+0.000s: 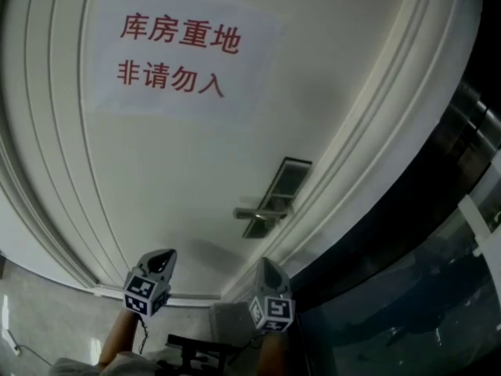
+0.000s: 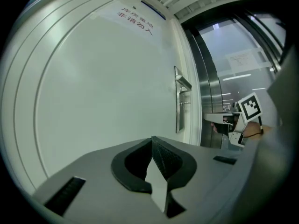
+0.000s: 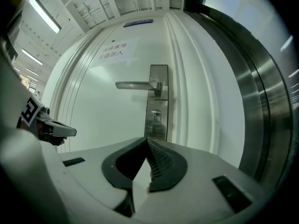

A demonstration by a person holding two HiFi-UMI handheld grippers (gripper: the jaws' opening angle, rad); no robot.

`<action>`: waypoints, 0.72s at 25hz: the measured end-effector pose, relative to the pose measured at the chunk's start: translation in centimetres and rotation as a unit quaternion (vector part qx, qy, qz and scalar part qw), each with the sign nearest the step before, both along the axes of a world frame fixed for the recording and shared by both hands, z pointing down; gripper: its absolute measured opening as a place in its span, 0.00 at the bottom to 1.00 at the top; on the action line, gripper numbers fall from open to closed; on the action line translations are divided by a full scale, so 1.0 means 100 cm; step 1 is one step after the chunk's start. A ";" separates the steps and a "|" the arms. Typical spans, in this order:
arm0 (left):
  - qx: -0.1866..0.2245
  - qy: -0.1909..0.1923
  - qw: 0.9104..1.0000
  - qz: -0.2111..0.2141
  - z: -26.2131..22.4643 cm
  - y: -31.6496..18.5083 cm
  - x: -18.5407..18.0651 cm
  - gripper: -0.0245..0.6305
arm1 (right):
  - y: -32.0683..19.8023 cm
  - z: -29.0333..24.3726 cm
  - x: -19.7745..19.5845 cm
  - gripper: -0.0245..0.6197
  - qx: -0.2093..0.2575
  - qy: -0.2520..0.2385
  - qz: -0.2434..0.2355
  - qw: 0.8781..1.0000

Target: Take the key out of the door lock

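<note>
The left gripper (image 1: 160, 258) and the right gripper (image 1: 267, 268) are held up side by side in front of a white panelled door (image 1: 196, 178), both pointing at it and both well apart from it. In the left gripper view, the left gripper (image 2: 152, 141) has its ribbed pads pressed together at the tip with nothing between them. The right gripper (image 3: 146, 142) shows the same in its own view: jaws closed on each other, empty.

The key (image 3: 156, 115) sits in the lock, straight ahead of the right gripper's tips and a little above them, untouched by either gripper. It stands in the lower part of a steel lock plate (image 3: 159, 99), under the lever handle (image 3: 136, 85), which reaches out toward the left gripper's side. Seen from the left gripper, the plate and handle (image 2: 182, 83) lie off to its right, edge-on, and the right gripper with its marker cube (image 2: 249, 107) is further right again.

Above both grippers, high on the door, hangs a paper sign (image 1: 178, 55) with red Chinese characters. Beyond the right gripper's outer side runs a dark steel frame (image 3: 254, 101) beside the door mouldings.
</note>
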State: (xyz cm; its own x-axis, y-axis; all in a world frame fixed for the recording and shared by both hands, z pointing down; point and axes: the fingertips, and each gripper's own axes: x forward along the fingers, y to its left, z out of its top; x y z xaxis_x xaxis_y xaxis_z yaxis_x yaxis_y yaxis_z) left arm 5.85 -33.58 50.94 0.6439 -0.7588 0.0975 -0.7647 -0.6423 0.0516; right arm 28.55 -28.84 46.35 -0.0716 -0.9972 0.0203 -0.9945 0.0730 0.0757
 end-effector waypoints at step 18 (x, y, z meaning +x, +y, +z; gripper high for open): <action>-0.011 0.009 1.000 -0.020 0.005 -0.004 -0.012 0.05 | -0.035 -0.041 0.007 0.20 0.022 0.188 0.008 0.982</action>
